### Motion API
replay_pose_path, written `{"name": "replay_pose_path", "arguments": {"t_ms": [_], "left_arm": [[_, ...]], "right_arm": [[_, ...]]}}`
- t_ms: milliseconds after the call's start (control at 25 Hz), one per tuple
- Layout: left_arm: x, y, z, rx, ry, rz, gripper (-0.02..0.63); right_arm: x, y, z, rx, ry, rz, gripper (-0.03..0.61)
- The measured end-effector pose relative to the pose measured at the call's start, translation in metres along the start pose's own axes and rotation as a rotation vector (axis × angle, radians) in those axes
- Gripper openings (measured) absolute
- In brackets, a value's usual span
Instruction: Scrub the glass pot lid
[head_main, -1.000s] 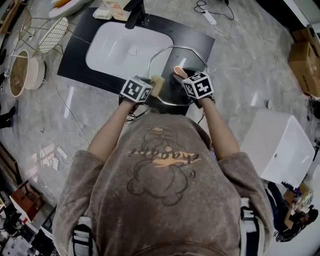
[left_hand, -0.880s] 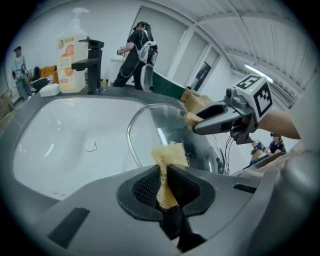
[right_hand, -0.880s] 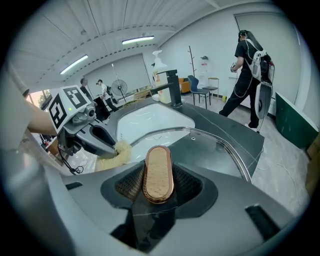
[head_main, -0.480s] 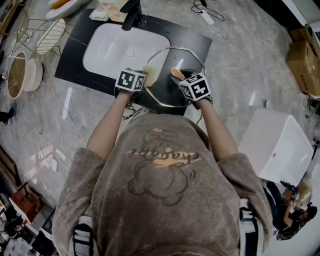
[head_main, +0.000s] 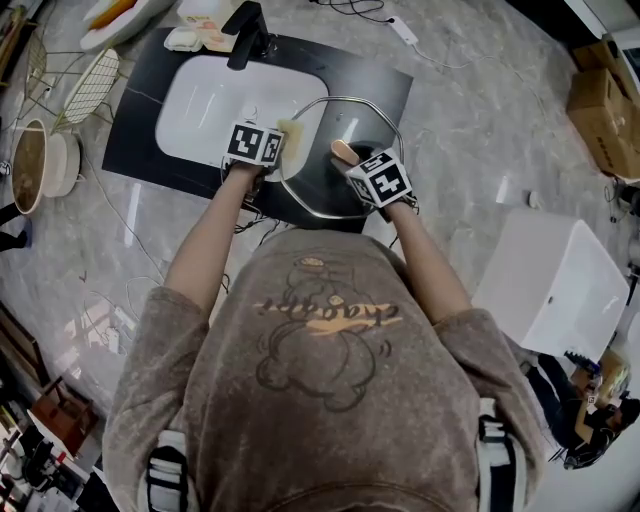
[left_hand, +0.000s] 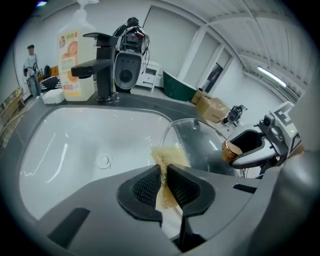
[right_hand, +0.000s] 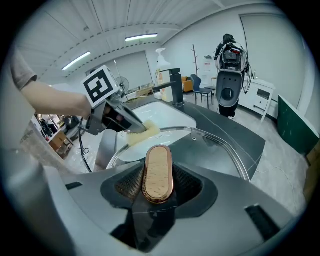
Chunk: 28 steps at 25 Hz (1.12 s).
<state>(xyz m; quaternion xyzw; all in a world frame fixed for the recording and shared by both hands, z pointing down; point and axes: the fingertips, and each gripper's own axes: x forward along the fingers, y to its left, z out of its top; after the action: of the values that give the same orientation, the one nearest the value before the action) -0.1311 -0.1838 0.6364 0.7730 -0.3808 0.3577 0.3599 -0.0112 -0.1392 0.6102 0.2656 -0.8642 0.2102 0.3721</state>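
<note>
While right tongs (right_hand: 158, 181) clamped the knob (right_hand: 157, 162) of lid (head_main: 362, 125), left tongs (left_hand: 164, 174) (pinching sponge (left_hand: 171, 154)) sat at its sink-side rim.

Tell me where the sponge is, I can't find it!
Find the white sink in the dark counter. A round glass lid hangs over its right side. The sponge is the yellow block at the lid's left rim, pinched in the left tool, the only soft yellow thing there.
</note>
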Motion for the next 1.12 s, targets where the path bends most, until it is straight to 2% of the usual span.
{"name": "replay_pose_path", "arguments": {"t_ms": [480,800,1120], "left_arm": [[0.034,-0.002,0.058,0.128,0.054,-0.007,0.054],[0.061,-0.025,0.096,0.26,0.112,-0.047,0.054],[0.082,-0.051,0.118,0.389,0.163,-0.081,0.052]], "right_arm": [[0.003,-0.001,-0.001,-0.038,0.018,-0.026,0.176],[0.001,-0.001,0.001,-0.035,0.019,-0.042,0.175],[0.001,-0.003,0.002,-0.063,0.029,-0.073,0.175]]}}
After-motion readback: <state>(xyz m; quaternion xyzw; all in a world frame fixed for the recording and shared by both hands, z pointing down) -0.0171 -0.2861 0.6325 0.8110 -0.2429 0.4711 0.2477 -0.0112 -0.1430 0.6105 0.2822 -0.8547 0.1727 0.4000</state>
